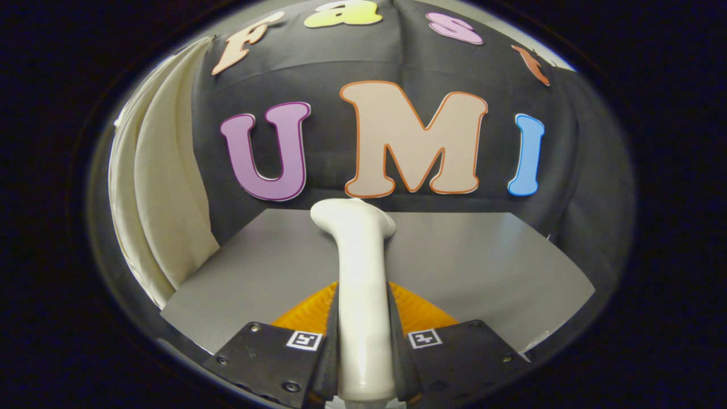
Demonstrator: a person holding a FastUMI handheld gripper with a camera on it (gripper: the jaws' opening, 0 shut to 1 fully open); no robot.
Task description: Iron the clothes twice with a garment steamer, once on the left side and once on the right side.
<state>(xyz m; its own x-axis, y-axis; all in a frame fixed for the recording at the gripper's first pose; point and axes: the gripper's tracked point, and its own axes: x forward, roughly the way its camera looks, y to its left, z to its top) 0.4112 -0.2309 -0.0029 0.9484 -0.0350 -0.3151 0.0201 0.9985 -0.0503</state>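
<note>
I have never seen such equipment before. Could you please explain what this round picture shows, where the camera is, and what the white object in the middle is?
The camera rides on a hand-held gripper and looks forward along its two fingers, the dark plates with small square markers. A person carries this tool; there is no robot arm. Both fingers press on the white handle of a garment steamer, which points away from the camera, so the steamer is held. Under it is an orange part; I cannot tell what it is. Beyond lies a grey table. To the left of the table hangs a cream garment, apart from the steamer. Behind everything is the booth's black cloth wall.
</note>
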